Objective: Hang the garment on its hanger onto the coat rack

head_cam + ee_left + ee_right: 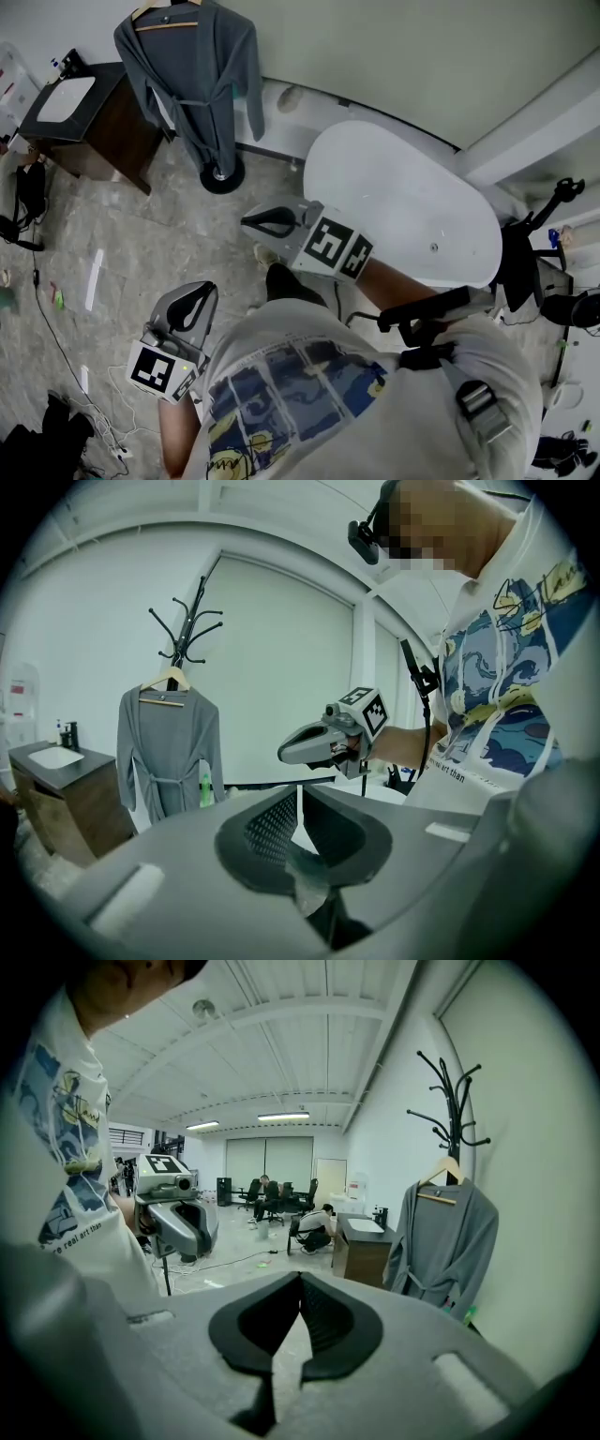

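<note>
Gray robe (192,75) on wood hanger (165,15), already up on coat rack (222,174), well apart from both hands. L gripper (190,302) + R gripper (269,223): jaws pressed together, nothing in them. Robe prob soft, floppy, light; hanger stiff. Best grab spot: hanger top, not cloth.

floor (141,244): grey stone | cabinet (112,131): dark wood | bathtub (403,197): white

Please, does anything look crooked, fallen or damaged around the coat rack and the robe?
Nothing stands out. The grey robe hangs evenly on its wooden hanger from the coat rack, belt tied. Only loose cables lie on the floor.
</note>
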The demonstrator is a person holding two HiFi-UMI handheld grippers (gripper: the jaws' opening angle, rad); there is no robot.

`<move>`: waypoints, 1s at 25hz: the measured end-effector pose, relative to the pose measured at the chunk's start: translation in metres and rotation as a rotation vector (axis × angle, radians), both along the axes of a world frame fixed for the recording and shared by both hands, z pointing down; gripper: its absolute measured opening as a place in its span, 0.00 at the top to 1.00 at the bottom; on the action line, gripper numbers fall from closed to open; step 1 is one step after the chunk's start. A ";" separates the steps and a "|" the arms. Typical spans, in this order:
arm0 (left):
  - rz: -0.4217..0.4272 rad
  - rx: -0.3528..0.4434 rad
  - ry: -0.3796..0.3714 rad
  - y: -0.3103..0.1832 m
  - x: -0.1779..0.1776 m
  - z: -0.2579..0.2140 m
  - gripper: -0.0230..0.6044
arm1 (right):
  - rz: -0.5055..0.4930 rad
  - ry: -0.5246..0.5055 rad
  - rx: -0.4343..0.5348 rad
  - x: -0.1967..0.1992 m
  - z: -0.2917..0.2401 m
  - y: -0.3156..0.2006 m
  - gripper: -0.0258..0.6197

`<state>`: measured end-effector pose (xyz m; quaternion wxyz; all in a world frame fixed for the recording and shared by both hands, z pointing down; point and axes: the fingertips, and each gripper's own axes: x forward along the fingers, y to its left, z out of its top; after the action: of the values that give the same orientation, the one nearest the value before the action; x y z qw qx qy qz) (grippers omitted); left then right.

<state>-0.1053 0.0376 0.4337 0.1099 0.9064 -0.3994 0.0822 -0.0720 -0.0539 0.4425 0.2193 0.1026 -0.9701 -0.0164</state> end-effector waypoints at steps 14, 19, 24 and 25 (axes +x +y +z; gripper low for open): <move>-0.004 0.004 0.004 0.005 -0.006 -0.001 0.93 | -0.066 0.011 0.015 -0.014 0.000 0.025 0.96; -0.013 0.008 0.008 0.006 -0.009 -0.002 0.93 | -0.093 0.004 0.003 -0.020 0.000 0.034 0.96; -0.018 0.000 0.011 0.007 -0.010 0.001 0.93 | -0.117 0.006 -0.005 -0.024 0.002 0.041 0.96; -0.017 -0.001 0.011 0.007 -0.010 0.001 0.93 | -0.120 0.008 -0.005 -0.024 0.003 0.043 0.96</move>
<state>-0.1152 0.0451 0.4351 0.1135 0.9034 -0.4064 0.0765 -0.0962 -0.0112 0.4452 0.2218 0.0434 -0.9737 -0.0275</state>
